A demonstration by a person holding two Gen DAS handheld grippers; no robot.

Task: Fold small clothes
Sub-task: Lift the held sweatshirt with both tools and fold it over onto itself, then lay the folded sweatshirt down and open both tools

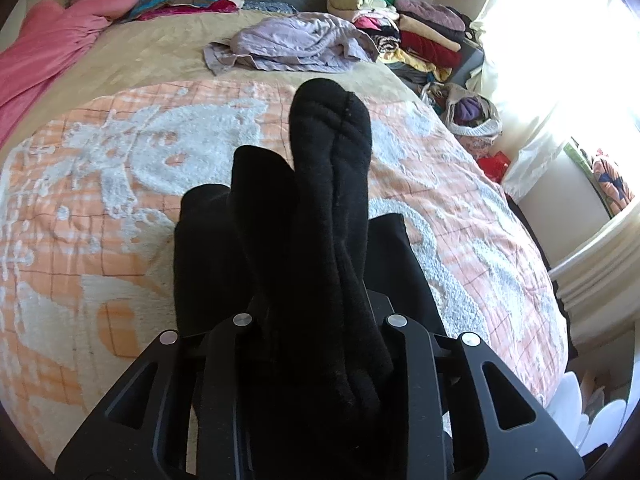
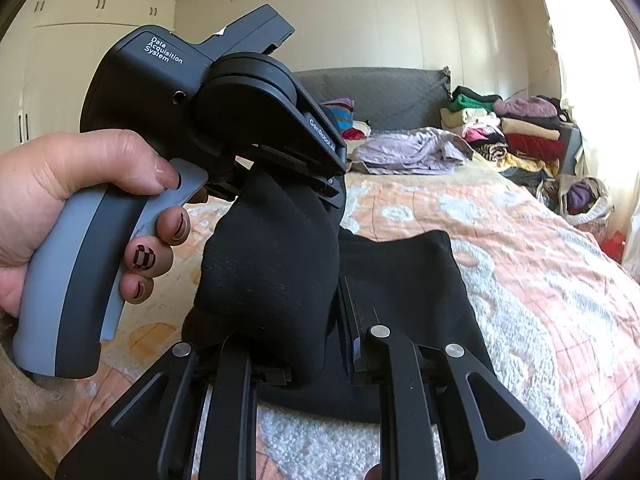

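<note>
Left tongs (image 1: 316, 320) clamped on black sock (image 1: 332, 184) | right tongs (image 2: 316, 360) parted around sock

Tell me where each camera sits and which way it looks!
Left wrist: on the left claw, facing up the bed at the soft black sock it grips; no hand shows.
Right wrist: on the right claw, facing the left claw and hand.
Shared: sock, crumpled lilac shirt, peach patterned blanket.
</note>
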